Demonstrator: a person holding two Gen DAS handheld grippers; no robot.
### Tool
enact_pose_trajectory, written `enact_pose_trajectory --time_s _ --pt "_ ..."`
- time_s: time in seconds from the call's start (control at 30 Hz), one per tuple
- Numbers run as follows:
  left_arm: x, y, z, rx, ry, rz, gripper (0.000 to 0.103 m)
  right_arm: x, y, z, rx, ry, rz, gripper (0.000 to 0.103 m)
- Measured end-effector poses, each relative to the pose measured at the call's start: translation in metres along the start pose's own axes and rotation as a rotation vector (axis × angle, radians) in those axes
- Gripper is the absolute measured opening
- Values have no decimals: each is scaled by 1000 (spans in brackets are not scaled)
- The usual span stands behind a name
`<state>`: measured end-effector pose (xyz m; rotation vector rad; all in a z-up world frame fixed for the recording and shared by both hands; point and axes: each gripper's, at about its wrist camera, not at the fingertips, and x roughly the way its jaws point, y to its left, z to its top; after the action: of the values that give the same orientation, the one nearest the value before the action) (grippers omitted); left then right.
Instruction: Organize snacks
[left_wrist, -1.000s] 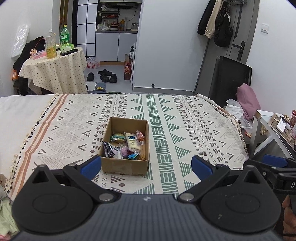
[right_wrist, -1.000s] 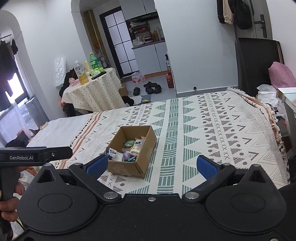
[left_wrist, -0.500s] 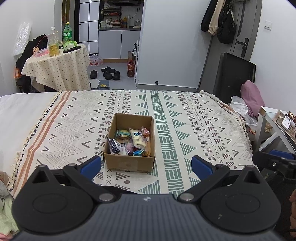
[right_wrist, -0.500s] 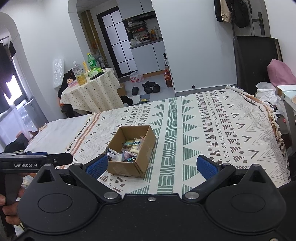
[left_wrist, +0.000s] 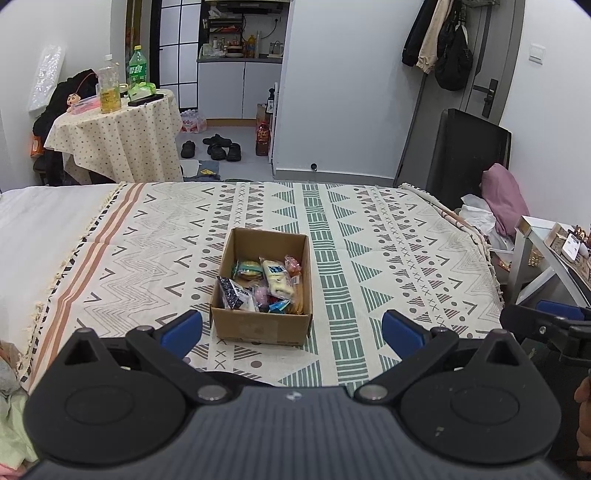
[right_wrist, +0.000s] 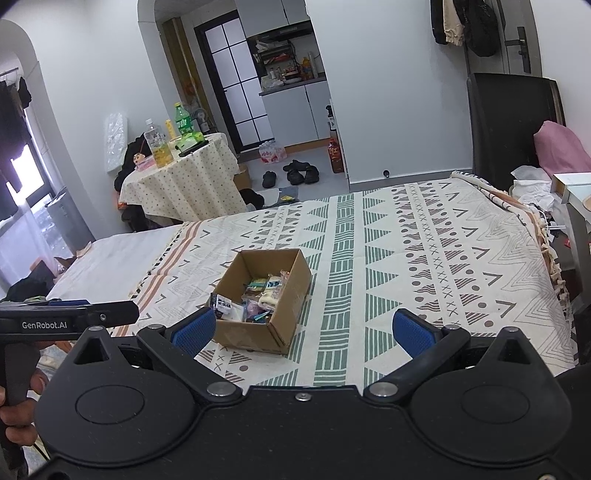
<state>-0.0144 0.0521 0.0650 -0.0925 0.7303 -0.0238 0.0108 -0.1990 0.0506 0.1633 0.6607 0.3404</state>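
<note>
A cardboard box (left_wrist: 263, 291) sat on the patterned blanket (left_wrist: 388, 258) that covered the bed, its top open and its floor strewn with wrapped snacks (left_wrist: 264, 284). Among them lay a black-and-white packet (left_wrist: 231, 293) at the near left corner, a cream-coloured packet (left_wrist: 276, 277) toward the middle, a round biscuit pack (left_wrist: 246, 269) behind it, and a red-tinted wrapper (left_wrist: 292, 263) against the right wall. The left gripper (left_wrist: 291, 330) hovered low over the near edge of the blanket, its blue-padded fingers (left_wrist: 183, 330) spread wide and holding nothing, the box just ahead between them. The right gripper (right_wrist: 303, 330) likewise stood spread and bare, with the box (right_wrist: 264, 301) ahead and a little to its left, turned corner-on in that view. The left gripper's body, marked with lettering, showed at the left edge of the right wrist view, gripped by a hand (right_wrist: 14, 424). Beyond the bed stood a round table (left_wrist: 114, 140) under a dotted cloth, with bottles (left_wrist: 122, 83) on top, and shoes (left_wrist: 218, 146) lay on the floor near a doorway.
</note>
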Motion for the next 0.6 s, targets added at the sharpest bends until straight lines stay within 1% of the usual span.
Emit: enact_pose_trajectory --time_s 0.6 --pt "-7 -3 2 16 -9 4 103 1 -1 0 1 4 1 103"
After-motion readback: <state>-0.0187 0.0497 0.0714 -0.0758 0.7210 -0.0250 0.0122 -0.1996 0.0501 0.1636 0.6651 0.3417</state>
